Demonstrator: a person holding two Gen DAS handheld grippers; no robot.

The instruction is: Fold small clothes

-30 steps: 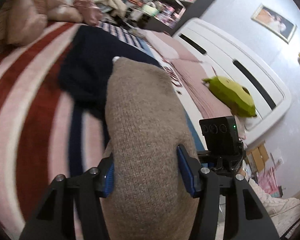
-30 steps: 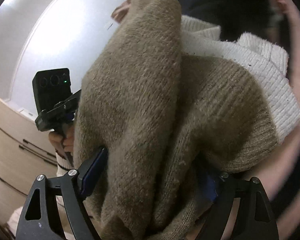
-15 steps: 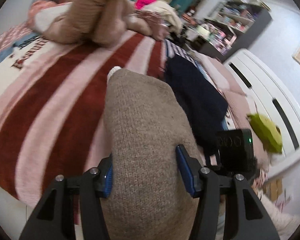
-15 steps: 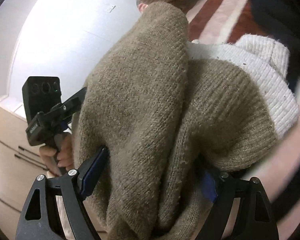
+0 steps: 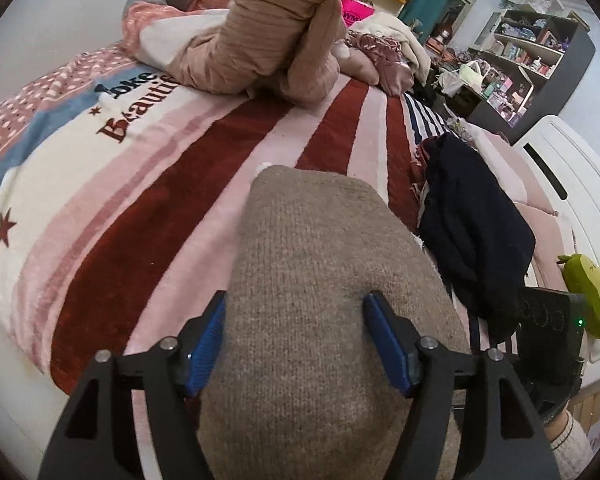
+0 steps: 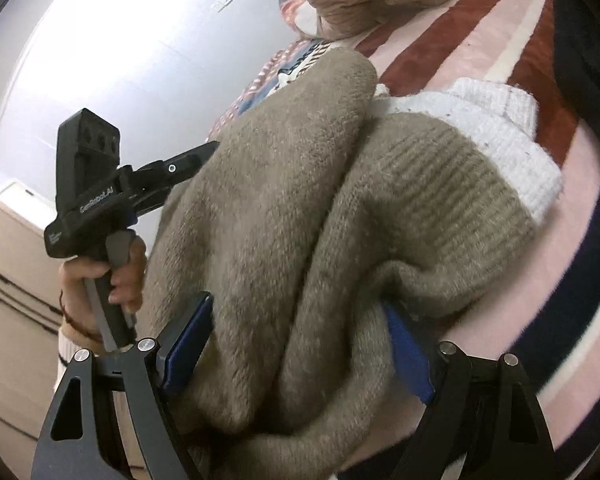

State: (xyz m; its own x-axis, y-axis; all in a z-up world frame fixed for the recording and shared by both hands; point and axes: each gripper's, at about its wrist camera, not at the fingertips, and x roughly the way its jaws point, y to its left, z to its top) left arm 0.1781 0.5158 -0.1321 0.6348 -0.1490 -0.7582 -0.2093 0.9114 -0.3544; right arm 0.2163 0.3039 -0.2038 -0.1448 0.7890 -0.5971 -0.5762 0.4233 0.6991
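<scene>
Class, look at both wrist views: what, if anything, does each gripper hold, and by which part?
Both hold the brown knit garment: the left gripper clamps a rounded fold, the right gripper a bunched, thick wad near its ribbed edge.

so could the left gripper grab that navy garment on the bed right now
Probably not: the left gripper is shut on the taupe knit sweater, so its jaws are full. The navy garment lies uncovered to its right.

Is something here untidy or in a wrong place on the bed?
Yes. A dark garment lies crumpled at the blanket's right edge, and pink clothes are heaped at its far end. The brown sweater, held by both grippers, is bunched, not flat.
</scene>
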